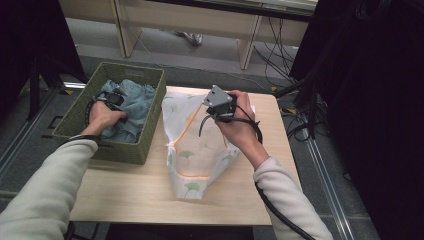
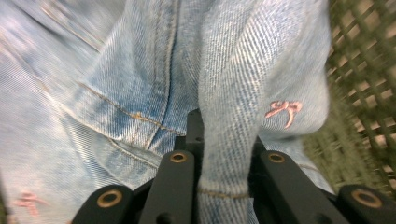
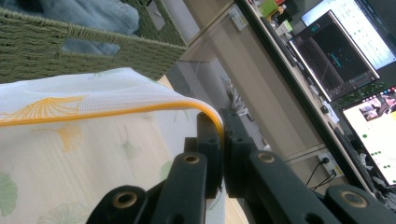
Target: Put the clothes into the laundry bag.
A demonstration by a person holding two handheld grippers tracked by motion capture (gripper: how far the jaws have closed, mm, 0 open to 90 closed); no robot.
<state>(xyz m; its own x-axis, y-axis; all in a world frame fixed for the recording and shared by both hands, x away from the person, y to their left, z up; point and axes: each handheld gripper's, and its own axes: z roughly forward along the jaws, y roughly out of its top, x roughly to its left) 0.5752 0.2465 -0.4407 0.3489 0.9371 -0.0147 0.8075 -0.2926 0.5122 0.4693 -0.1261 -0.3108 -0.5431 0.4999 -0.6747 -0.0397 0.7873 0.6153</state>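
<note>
Here, left tongs (image 1: 114, 98) inside the green woven basket (image 1: 75, 117), clamped on a fold of the pale blue denim garment (image 1: 135, 102). Fold pinched between the two black jaws in the left gripper view, denim garment (image 2: 233, 140) rising straight up from them; small pink embroidered mark on the cloth just right of the fold; basket weave (image 2: 364, 70) close at the right edge. Garment heaped in the basket, partly covered by the left hand (image 1: 102, 116).

Right of the basket, white mesh laundry bag (image 1: 192, 150) printed with green and yellow ginkgo leaves, lying on the desk (image 1: 125, 190), its left side just beside the basket wall. Right tongs (image 1: 216, 106) above the bag's far end, closed on the orange-trimmed rim. Orange trim (image 3: 116, 112) running into the shut jaws in the right gripper view, rim lifted off the desk; basket (image 3: 93, 46) beyond the bag with denim visible over its wall and through a handle slot.

Basket at the desk's left edge, overhanging it. Right hand (image 1: 240, 130) and its black cable lying across the bag's right side. Beyond the basket, pale wooden furniture legs (image 1: 125, 30) and floor cables (image 1: 275, 50). Monitors (image 3: 336, 56) at the right of the right gripper view, far from the basket.
</note>
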